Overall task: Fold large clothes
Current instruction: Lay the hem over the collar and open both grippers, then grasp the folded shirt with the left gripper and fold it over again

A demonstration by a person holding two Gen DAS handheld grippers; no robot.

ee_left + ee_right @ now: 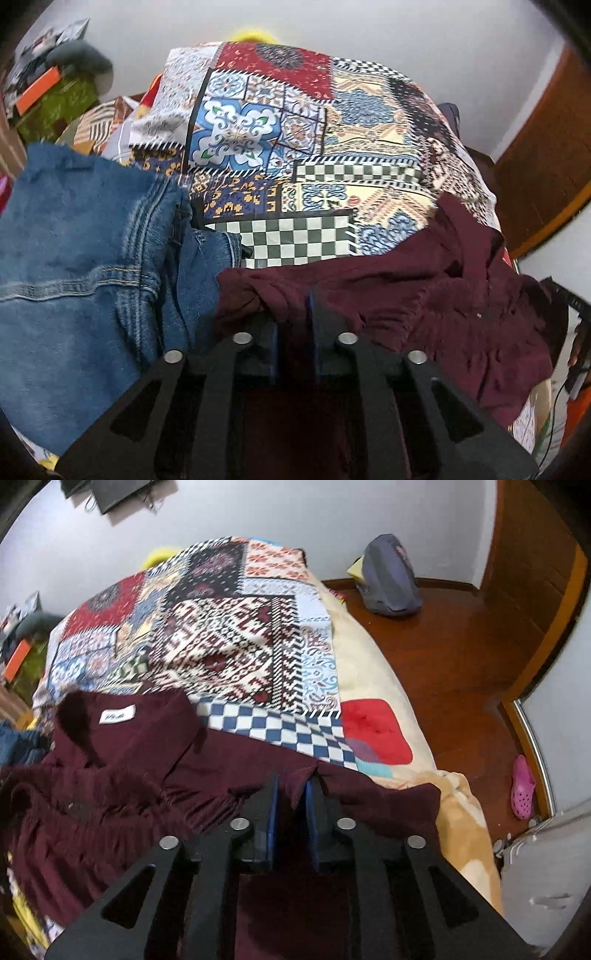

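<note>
Ribbed maroon cloth shirt (122, 775), faded denim jeans (81, 258), glossy wooden floor (436, 646).

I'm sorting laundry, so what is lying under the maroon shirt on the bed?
The maroon shirt lies on the patchwork bedspread; its right end reaches a cream blanket. Blue jeans lie beside it. Anything beneath the shirt's middle is covered.
</note>
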